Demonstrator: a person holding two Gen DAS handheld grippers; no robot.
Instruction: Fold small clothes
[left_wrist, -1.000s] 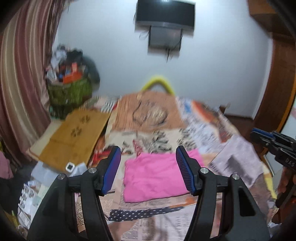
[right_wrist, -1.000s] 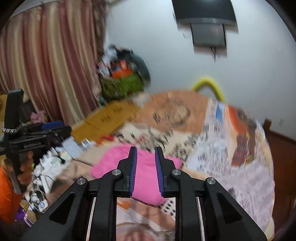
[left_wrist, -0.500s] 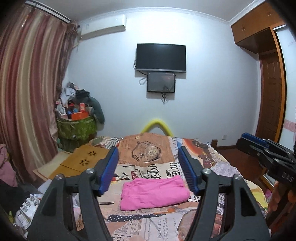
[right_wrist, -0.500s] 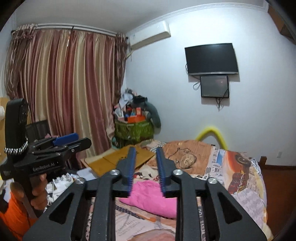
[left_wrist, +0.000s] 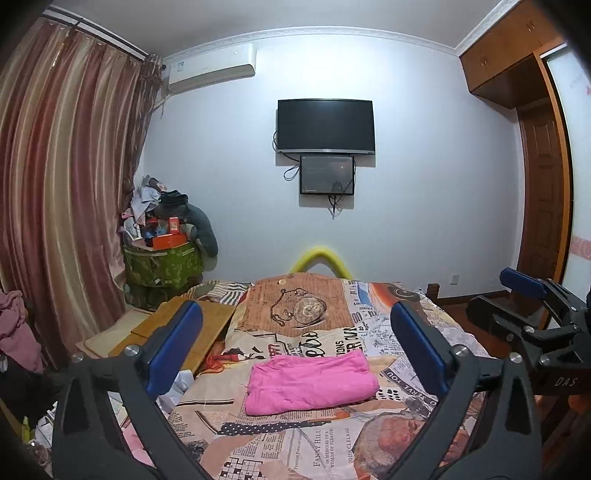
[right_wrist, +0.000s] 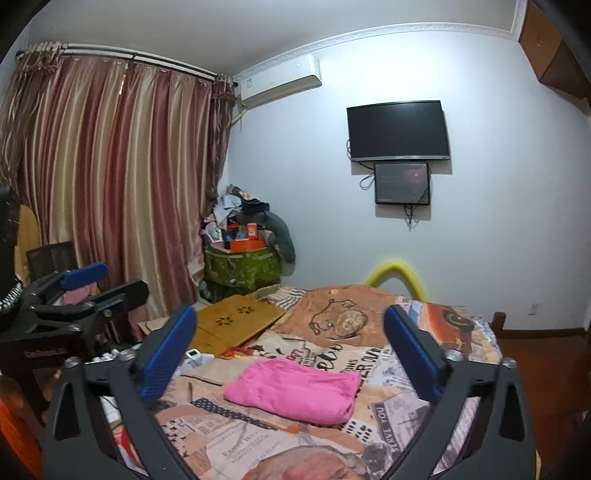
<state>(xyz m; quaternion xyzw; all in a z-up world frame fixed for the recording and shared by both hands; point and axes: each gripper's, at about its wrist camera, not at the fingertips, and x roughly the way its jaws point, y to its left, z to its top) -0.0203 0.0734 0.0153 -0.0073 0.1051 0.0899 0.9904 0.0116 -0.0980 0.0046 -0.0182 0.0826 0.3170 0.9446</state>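
A pink garment lies folded into a flat rectangle on the bed's printed sheet, a short way ahead of both grippers. My left gripper hovers above the near part of the bed. Its jaws are opening wide and nothing is between them. From the right wrist view the same pink garment sits ahead of my right gripper, whose jaws are also opening wide and hold nothing. Each gripper shows at the other view's edge: the right gripper and the left gripper.
Flat wooden boards lean by the bed's left side, with small clutter on the floor below. A green basket piled with things stands in the corner by the striped curtain. A yellow foam tube arches behind the bed. A wooden door is on the right.
Both grippers have drawn back and up from the pink garment and tipped toward level, so the wall and TV show. Both jaws spread wider, the right from nearly shut.
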